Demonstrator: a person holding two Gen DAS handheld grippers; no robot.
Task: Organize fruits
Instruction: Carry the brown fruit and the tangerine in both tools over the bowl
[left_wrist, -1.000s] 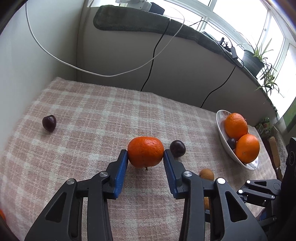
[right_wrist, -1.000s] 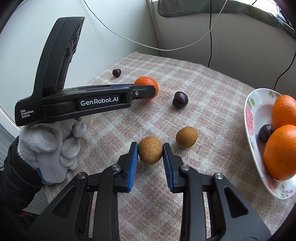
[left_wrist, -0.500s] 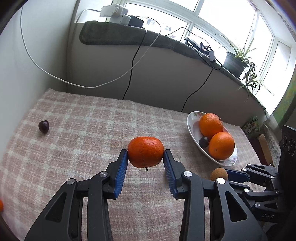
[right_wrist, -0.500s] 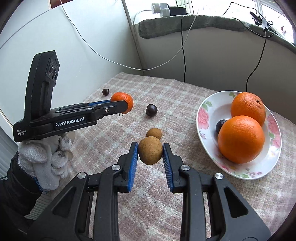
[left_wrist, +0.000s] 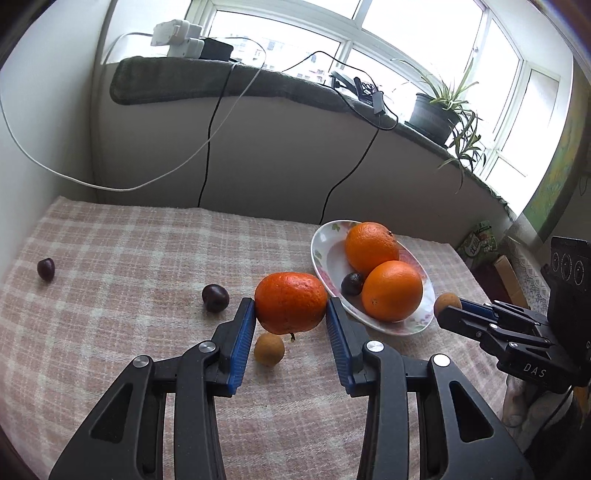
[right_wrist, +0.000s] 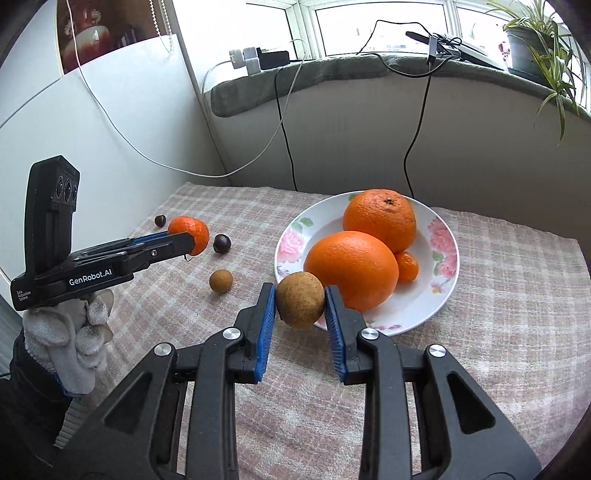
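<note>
My left gripper (left_wrist: 291, 314) is shut on a tangerine (left_wrist: 291, 302) and holds it above the cloth, just left of the flowered white plate (left_wrist: 321, 251). My right gripper (right_wrist: 300, 306) is shut on a brown longan (right_wrist: 300, 304) and holds it at the plate's (right_wrist: 443, 295) near-left rim. The plate holds two large oranges (right_wrist: 351, 267), a small tangerine (right_wrist: 406, 266) and a dark plum (left_wrist: 352, 283). On the cloth lie another longan (left_wrist: 269, 349), a dark plum (left_wrist: 215, 297) and a second plum (left_wrist: 46, 268) at far left.
The table has a pink checked cloth (left_wrist: 110, 332). A wall stands along its left and far sides, with cables hanging down (left_wrist: 207, 147). A potted plant (left_wrist: 436, 110) stands on the sill. A gloved hand (right_wrist: 70, 332) holds the left gripper.
Both grippers have risen and moved toward the plate with their fruit. The tangerine now hangs by the plate's left rim, the longan at its near rim.
</note>
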